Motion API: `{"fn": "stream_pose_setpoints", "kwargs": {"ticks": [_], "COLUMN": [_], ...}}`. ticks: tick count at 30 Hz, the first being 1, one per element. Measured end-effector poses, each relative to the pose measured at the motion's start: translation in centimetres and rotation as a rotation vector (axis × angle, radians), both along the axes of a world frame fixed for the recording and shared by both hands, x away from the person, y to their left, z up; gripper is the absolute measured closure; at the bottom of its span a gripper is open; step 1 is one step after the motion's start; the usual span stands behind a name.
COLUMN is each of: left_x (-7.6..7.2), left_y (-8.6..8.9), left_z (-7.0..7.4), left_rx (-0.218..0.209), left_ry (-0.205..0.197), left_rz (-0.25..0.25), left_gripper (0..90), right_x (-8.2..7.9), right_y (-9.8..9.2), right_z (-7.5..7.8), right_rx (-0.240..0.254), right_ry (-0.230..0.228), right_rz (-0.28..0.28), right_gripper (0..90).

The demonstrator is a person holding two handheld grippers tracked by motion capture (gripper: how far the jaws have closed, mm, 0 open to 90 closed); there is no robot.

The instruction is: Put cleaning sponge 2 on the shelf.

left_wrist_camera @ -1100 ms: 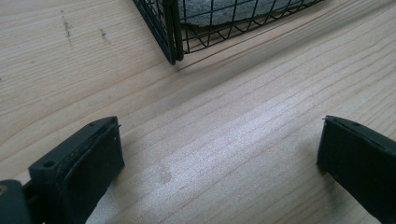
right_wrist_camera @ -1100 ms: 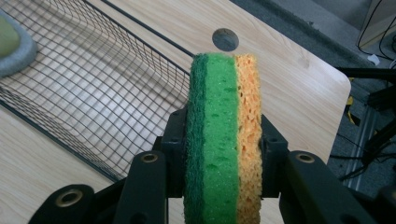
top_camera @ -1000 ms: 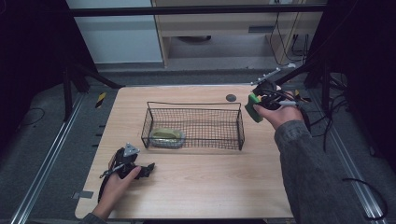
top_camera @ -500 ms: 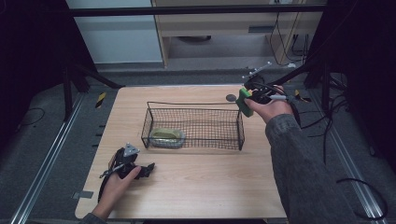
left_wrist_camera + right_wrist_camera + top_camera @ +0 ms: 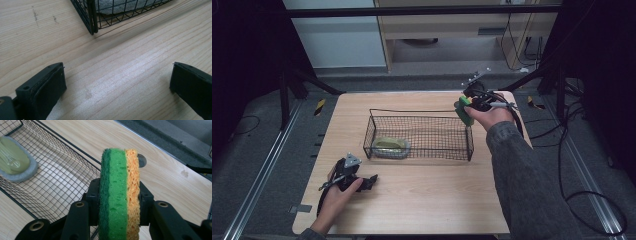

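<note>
- Sponge [image 5: 119,195] rides in the right gripper [image 5: 466,111], clamped between its jaws with the green scouring side on one pad and the orange side on the other.
- Compared with a second ago, the right hand [image 5: 490,116] has carried it inward from the tabletop's far right corner, so it now hangs at the basket's [image 5: 419,134] far right end, seemingly above the rim.
- That puts the sponge close to a drop into the basket, beside the green-and-grey pad [image 5: 390,146] already lying at its left end; the release is not yet made.
- Left gripper [image 5: 362,181] has not shifted: it rests on the tabletop [image 5: 422,200] near the front left, jaws spread wide and holding nothing, the basket corner just ahead of them.
- Tabletop is pale wood grain, with a small dark round mark [image 5: 141,160] near the far edge.
- Around it lie grey floor, metal rails, loose cables at the right, and a cabinet at the back, though the dim light makes that hard to judge.
</note>
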State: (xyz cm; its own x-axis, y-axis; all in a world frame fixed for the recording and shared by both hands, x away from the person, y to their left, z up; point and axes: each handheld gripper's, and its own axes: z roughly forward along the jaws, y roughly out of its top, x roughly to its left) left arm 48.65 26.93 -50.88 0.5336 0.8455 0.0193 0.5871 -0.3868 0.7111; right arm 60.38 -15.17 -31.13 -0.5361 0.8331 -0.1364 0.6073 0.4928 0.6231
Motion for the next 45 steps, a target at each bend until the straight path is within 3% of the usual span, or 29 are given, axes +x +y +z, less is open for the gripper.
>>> {"fn": "stream_pose_setpoints", "kwargs": {"ticks": [21,29,45], "left_x": [0.0,0.0,0.1], "left_y": [0.0,0.0,0.0], "left_z": [0.0,0.0,0.0], "left_rx": [-0.001,-0.001,-0.001], "left_ry": [-0.002,-0.002,-0.002], "left_rz": [0.001,0.000,-0.001], "left_gripper": [0.0,0.0,0.0], "right_x": [0.9,1.4,1.9], "right_y": [0.6,0.6,0.1], "right_z": [-3.7,-4.9,-6.2], "right_rx": [0.028,0.016,0.006], "right_ry": [0.055,0.070,0.094], "right_rz": [0.025,0.035,0.030], "right_gripper": [64.1,64.1,64.0]}}
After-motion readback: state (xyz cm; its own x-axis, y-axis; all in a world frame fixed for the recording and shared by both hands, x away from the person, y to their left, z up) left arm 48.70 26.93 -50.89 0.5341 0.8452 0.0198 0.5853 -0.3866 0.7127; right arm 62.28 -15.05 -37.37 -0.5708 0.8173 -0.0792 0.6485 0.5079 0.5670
